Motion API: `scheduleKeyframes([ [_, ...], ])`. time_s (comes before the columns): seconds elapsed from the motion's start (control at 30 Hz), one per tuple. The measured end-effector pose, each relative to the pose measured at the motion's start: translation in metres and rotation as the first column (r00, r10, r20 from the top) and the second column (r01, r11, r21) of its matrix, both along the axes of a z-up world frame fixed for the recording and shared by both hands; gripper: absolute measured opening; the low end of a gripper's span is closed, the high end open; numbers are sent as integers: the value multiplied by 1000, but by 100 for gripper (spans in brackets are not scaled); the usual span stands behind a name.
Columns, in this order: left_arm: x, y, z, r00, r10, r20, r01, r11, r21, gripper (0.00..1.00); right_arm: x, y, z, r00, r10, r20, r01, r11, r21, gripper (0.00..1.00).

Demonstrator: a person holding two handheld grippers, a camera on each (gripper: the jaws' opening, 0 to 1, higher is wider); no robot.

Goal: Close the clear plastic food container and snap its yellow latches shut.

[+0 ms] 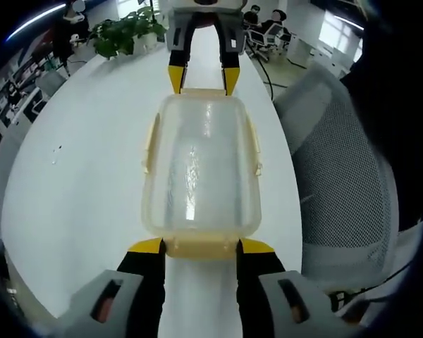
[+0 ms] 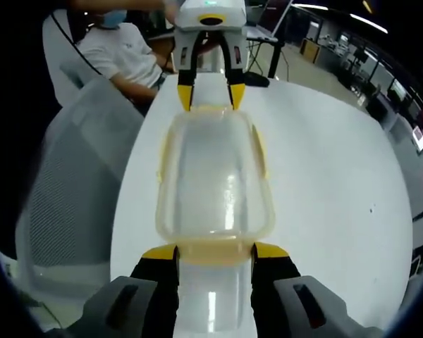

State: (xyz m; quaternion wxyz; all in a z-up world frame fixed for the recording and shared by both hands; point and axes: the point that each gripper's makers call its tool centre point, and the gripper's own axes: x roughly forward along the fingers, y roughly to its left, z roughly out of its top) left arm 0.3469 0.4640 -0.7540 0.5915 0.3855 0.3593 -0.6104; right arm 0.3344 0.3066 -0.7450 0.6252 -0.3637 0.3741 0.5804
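Observation:
A clear plastic food container (image 1: 201, 169) lies lengthwise on the white table (image 1: 92, 162) with its lid on. Pale yellow latches run along its long sides (image 1: 149, 144) and both ends. My left gripper (image 1: 201, 248) is open, its yellow-tipped jaws flanking the near end latch (image 1: 201, 248). At the far end the right gripper (image 1: 202, 79) straddles the opposite latch. In the right gripper view the same container (image 2: 215, 176) lies ahead. My right gripper (image 2: 215, 253) is open around its end latch (image 2: 215, 251), and the left gripper (image 2: 211, 90) flanks the far end.
A grey mesh office chair (image 1: 338, 176) stands close to the table's edge, also seen as the chair (image 2: 77, 183) in the right gripper view. A potted plant (image 1: 127, 32) sits at the table's far end. A person in a white shirt (image 2: 123, 53) sits beyond the chair.

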Motion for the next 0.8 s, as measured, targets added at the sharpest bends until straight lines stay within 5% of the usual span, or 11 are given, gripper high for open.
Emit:
scheduleKeyframes([
  [0.8, -4, -47, -2, 1000, -9, -8, 10, 1000, 10, 38, -4, -47, -5, 1000, -10, -7, 10, 1000, -2, 39],
])
